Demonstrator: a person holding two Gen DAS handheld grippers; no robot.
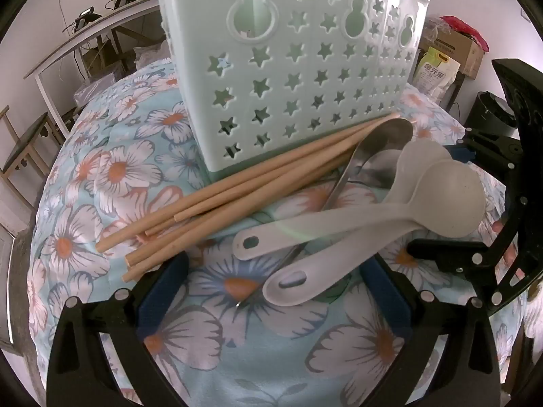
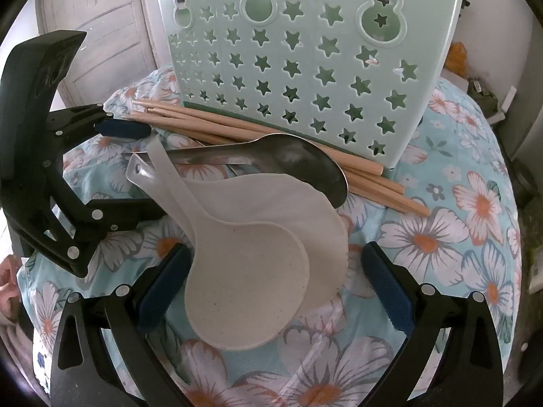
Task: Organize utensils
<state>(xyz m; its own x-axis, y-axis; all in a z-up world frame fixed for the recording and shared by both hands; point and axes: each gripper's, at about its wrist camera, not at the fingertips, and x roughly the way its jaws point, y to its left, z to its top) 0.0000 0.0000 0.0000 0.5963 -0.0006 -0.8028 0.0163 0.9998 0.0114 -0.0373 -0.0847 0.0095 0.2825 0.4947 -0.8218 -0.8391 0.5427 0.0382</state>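
A mint green utensil holder with star cut-outs stands on a floral cloth. Several wooden chopsticks lie in a pile at its base. A metal spoon and two white plastic rice spoons lie across them. My left gripper is open, its pads either side of the rice spoon handles. My right gripper is open around the rice spoon bowls. The holder, chopsticks and metal spoon also show in the right wrist view.
The right gripper's body shows at the right of the left wrist view, and the left gripper's body at the left of the right wrist view. A shelf frame, boxes and a bag stand behind.
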